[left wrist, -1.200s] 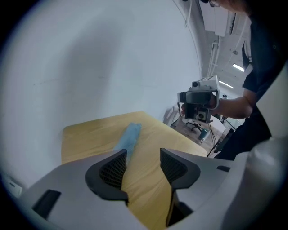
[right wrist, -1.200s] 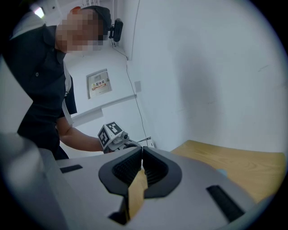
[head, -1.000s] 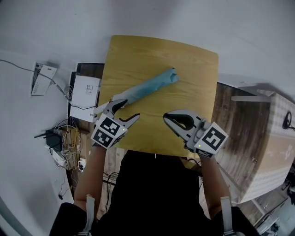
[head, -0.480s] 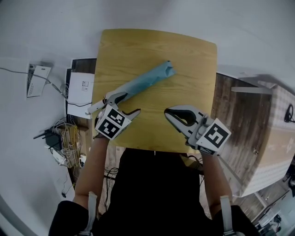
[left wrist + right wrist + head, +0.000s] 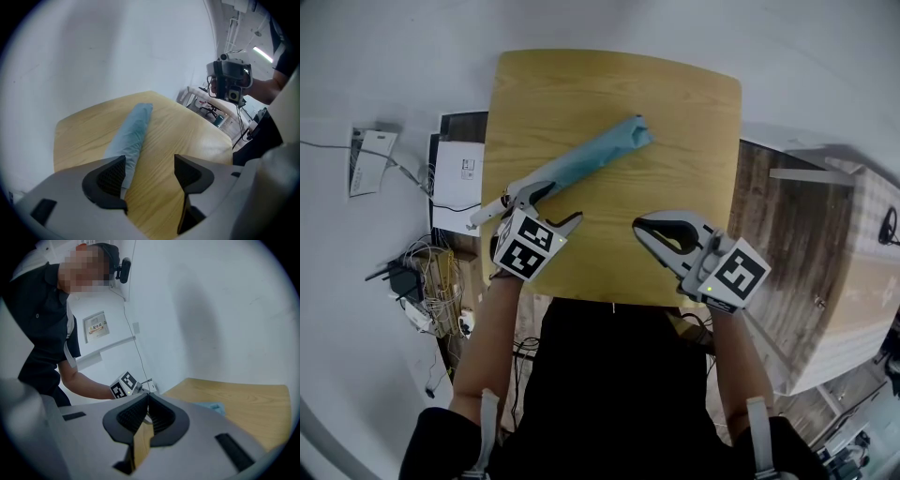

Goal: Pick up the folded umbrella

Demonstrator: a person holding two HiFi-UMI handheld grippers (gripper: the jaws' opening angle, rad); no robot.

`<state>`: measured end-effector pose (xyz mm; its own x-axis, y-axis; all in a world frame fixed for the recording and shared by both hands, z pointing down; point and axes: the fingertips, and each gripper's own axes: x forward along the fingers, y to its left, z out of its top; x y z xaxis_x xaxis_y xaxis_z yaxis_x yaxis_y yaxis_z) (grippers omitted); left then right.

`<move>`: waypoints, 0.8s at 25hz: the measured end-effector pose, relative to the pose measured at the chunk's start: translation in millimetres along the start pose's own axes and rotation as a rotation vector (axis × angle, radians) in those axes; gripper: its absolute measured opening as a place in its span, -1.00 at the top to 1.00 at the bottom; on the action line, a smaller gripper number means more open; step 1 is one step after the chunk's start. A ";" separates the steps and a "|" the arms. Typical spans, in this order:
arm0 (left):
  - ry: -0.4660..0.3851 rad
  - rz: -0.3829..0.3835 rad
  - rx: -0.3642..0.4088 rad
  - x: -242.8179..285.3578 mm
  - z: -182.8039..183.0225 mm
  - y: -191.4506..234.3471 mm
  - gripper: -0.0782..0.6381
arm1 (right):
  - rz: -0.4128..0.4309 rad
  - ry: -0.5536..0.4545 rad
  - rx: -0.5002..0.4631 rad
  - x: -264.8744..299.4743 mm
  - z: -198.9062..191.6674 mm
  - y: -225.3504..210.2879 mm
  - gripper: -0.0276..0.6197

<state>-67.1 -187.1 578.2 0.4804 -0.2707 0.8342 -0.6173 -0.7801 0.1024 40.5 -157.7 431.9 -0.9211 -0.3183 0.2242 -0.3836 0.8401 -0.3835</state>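
The folded umbrella (image 5: pixel 591 159), light blue, lies slantwise on the wooden table (image 5: pixel 684 103), its white handle end at the left edge. My left gripper (image 5: pixel 555 204) hangs over that handle end, pointing steeply down and open; its jaws have just been opening. In the left gripper view the umbrella (image 5: pixel 133 129) runs away from behind the left jaw, with bare wood showing in the gap of the gripper (image 5: pixel 150 172). My right gripper (image 5: pixel 640 228) hovers near the table's front edge, shut on nothing. In its own view the right gripper (image 5: pixel 147 397) has its tips touching.
A white box (image 5: pixel 457 178), a white panel (image 5: pixel 366 159) and a tangle of cables (image 5: pixel 431 281) lie on the floor left of the table. A wood-topped cabinet (image 5: pixel 797 272) stands at the right. A camera on a stand (image 5: pixel 232 82) is beyond the table.
My left gripper has come down towards the umbrella's handle end and its jaws stand wider. The right gripper has barely shifted.
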 end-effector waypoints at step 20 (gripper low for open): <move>-0.008 0.099 0.013 2.1 10.6 17.1 -0.23 | 0.006 -0.001 0.007 4.9 -0.2 0.2 0.85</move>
<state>-70.1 -207.0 575.9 0.4226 -0.3511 0.8356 -0.6537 -0.7566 0.0127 35.9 -159.0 433.2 -0.9234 -0.3137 0.2210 -0.3786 0.8389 -0.3910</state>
